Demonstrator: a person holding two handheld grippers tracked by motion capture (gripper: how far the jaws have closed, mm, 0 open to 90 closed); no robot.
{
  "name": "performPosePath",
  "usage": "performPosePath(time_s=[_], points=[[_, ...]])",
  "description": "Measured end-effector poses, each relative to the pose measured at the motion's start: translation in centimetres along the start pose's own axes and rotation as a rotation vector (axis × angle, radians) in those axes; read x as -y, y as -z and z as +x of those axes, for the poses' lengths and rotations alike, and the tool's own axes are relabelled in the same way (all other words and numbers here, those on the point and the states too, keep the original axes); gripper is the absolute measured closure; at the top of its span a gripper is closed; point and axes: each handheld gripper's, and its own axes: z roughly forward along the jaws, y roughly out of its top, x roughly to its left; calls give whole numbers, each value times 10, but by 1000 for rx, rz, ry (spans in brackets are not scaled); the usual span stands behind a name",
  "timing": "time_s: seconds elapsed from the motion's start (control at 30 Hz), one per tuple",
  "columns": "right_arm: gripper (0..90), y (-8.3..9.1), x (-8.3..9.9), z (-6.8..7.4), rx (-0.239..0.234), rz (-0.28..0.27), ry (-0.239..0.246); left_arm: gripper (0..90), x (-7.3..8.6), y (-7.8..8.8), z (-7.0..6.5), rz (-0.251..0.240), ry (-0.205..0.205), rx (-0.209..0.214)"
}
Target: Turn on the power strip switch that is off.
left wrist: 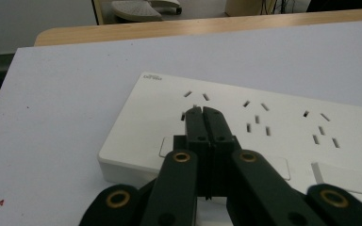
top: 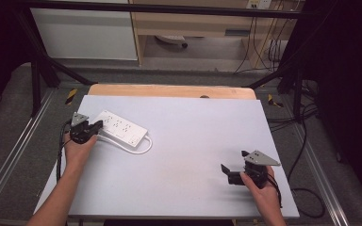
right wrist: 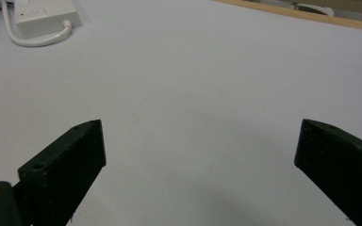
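White and flat, a power strip (top: 121,128) lies near the table's (top: 193,141) far left corner, set at a slant, its cord (top: 139,149) looping out from the end that points toward the table's middle. The left gripper (top: 95,126) sits over the strip's left end, its jaws pressed together with nothing between them; in the left gripper view the tips (left wrist: 202,113) rest on or just above the strip's top face, beside the first group of socket slots (left wrist: 195,96). Well apart, near the table's near right corner, the right gripper (top: 232,168) hangs low over bare tabletop, jaws spread wide and empty, pointing toward the strip.
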Motion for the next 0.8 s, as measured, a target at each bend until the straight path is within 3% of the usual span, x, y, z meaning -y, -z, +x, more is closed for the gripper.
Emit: performPosePath(time_s=[0.8], points=[[30,0,0,0,-5,1,2,900,3,-5,-2,6,-1,-4]])
